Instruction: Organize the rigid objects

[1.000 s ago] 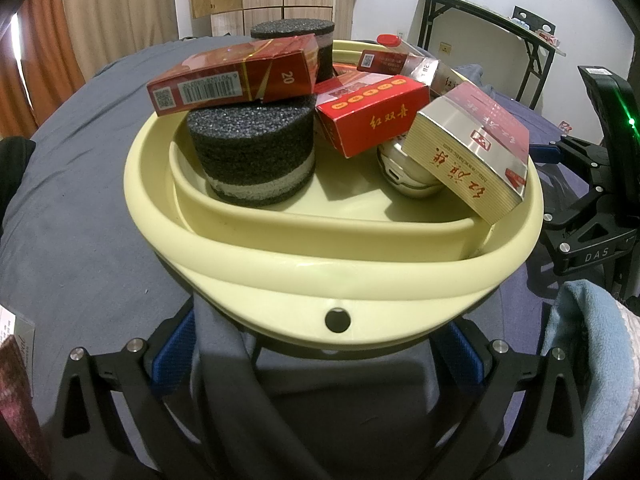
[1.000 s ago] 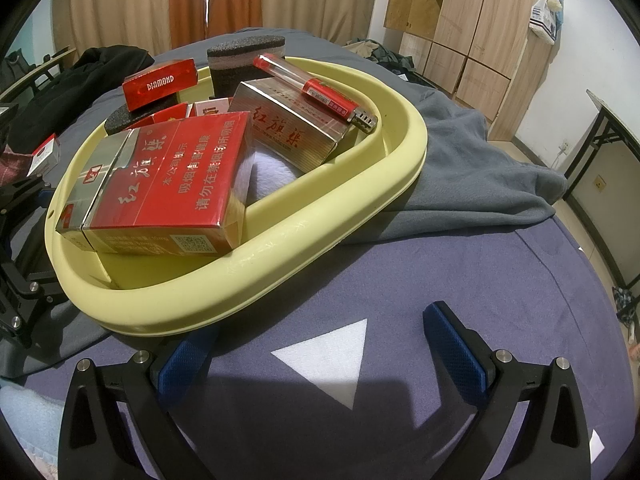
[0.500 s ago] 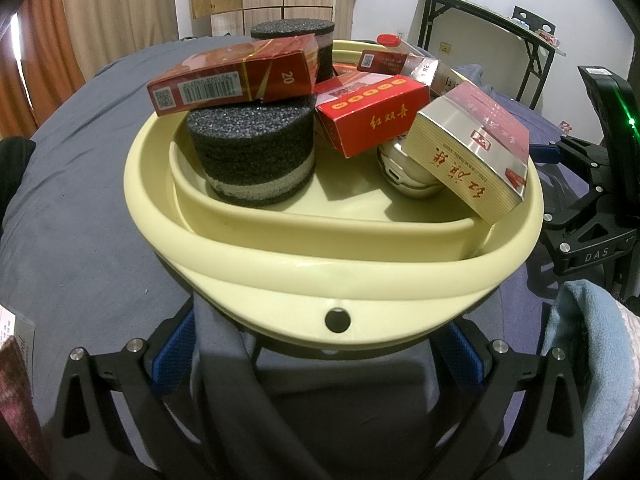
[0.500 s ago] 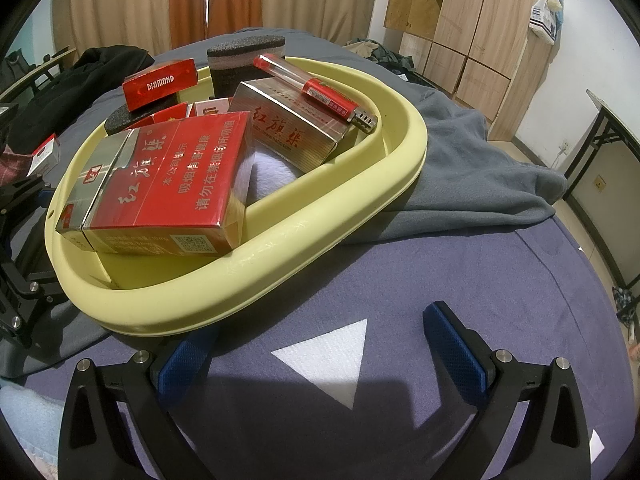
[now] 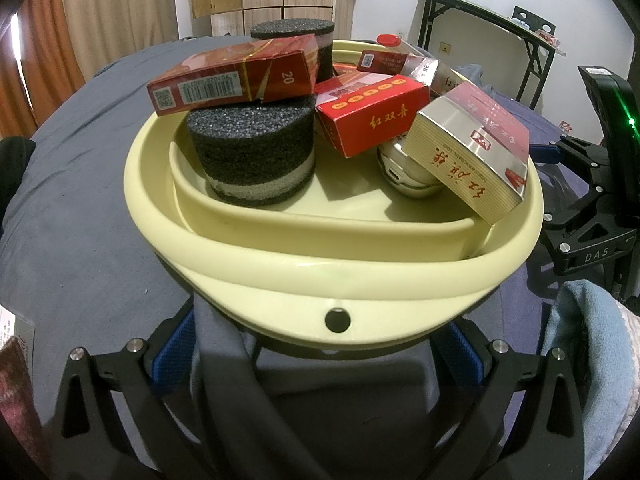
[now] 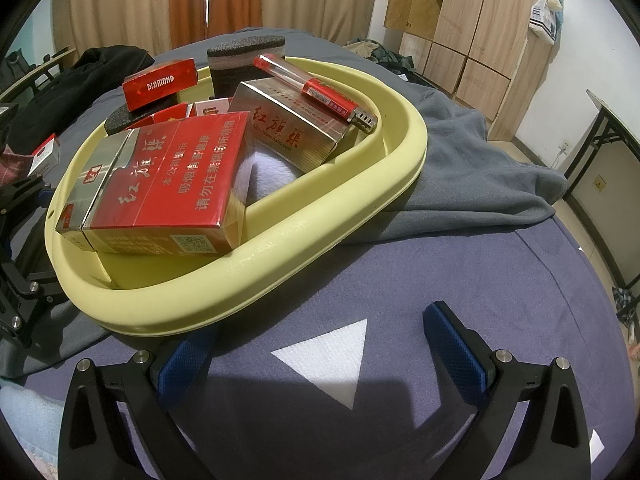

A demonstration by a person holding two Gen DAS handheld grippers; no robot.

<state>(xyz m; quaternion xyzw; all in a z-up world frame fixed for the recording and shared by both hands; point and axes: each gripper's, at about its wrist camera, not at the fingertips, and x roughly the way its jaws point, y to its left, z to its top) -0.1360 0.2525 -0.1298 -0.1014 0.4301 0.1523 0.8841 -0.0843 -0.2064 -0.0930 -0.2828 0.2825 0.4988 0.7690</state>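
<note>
A pale yellow basin (image 5: pixel 320 264) on the bed holds the rigid objects. A black foam cylinder (image 5: pixel 252 156) carries a red carton (image 5: pixel 236 76). Beside them lie a red box (image 5: pixel 372 116), a silver-and-red box (image 5: pixel 468 148) and a round metal object (image 5: pixel 404 172). My left gripper (image 5: pixel 320 352) is open just under the basin's near rim, with grey cloth between its fingers. In the right wrist view the basin (image 6: pixel 320 232) shows a big red box (image 6: pixel 168 172), a silver box (image 6: pixel 288 128) and a red lighter (image 6: pixel 316 92) on top. My right gripper (image 6: pixel 320 352) is open over purple bedding, empty.
A grey blanket (image 6: pixel 480 176) lies under and behind the basin. Dark clothes (image 6: pixel 80 76) and a small pack (image 6: pixel 44 156) sit at the bed's far left. A light blue towel (image 5: pixel 580 340) is near the left gripper. A folding table (image 5: pixel 480 20) and wardrobes (image 6: pixel 480 20) stand beyond.
</note>
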